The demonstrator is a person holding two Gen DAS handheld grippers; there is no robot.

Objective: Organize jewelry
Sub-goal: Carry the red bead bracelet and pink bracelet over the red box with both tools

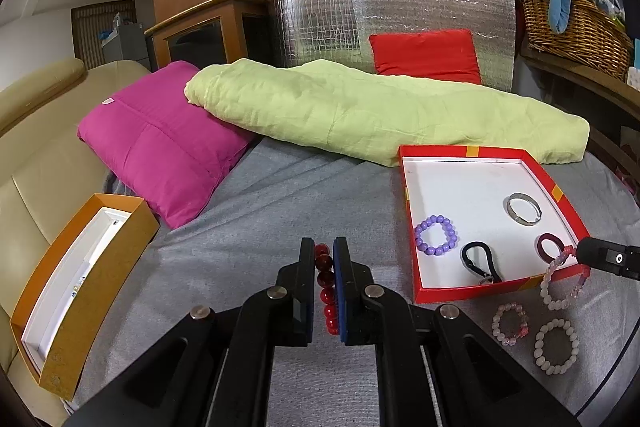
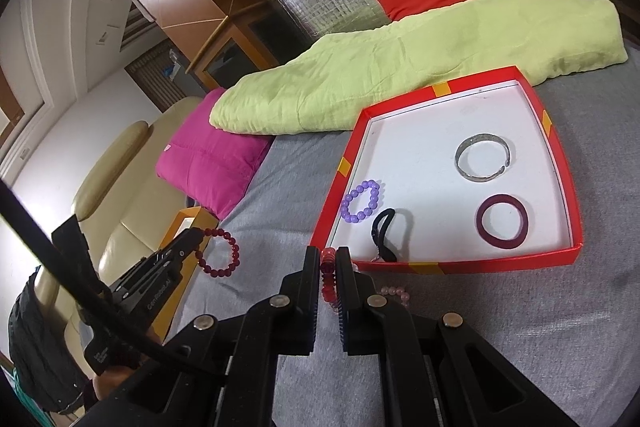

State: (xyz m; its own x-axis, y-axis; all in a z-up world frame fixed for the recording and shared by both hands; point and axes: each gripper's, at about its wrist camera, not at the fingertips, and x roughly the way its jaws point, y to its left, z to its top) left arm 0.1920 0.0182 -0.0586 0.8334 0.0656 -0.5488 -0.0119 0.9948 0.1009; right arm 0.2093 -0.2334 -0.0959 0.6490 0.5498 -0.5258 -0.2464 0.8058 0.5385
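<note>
while each claw pinches a bracelet, the red tray (image 2: 558, 151) holds four pieces.

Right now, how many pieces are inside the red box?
4 in the red box: purple bead bracelet near its left wall, black hair tie beside it, silver bangle farther back, maroon bangle at the near right. None seem hidden.

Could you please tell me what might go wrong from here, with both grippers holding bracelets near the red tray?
1. The right gripper pinches the pink beaded bracelet at a few beads; its loop hangs beside the red tray wall and could snag on it.
2. The left gripper grips the dark red beaded bracelet edge-on, so round beads might slip out.
3. Two pale bracelets lie beside the tray and could get knocked.
</note>
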